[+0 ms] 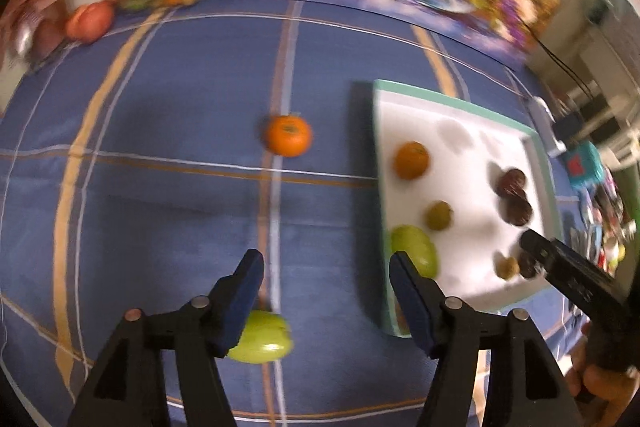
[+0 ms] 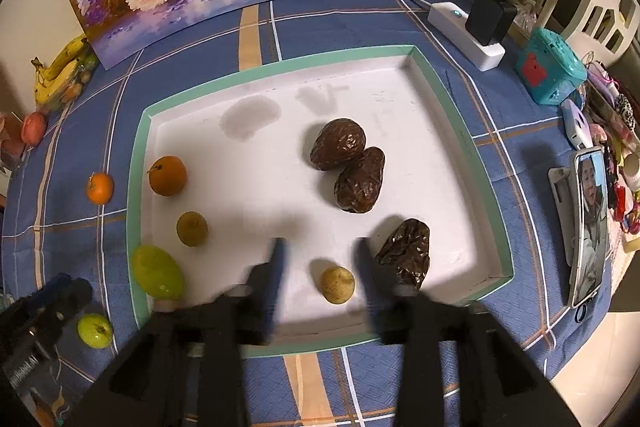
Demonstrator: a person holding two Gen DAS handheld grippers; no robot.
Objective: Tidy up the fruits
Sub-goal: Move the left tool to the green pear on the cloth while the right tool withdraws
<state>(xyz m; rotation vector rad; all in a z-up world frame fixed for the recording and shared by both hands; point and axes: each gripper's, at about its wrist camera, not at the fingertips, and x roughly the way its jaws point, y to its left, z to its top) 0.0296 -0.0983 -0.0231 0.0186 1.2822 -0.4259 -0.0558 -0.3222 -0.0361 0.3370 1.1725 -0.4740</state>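
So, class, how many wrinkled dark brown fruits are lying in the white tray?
3. Two touch each other mid-tray: the upper brown fruit and lower brown fruit. A third brown fruit lies nearer the tray's front, beside the right gripper.

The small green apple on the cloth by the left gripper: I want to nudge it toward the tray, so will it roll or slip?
The small green apple looks round and glossy, so it will probably roll on the cloth and may slip between the pads. It seems firm, likely safe to pinch. The left gripper stands open beside it.
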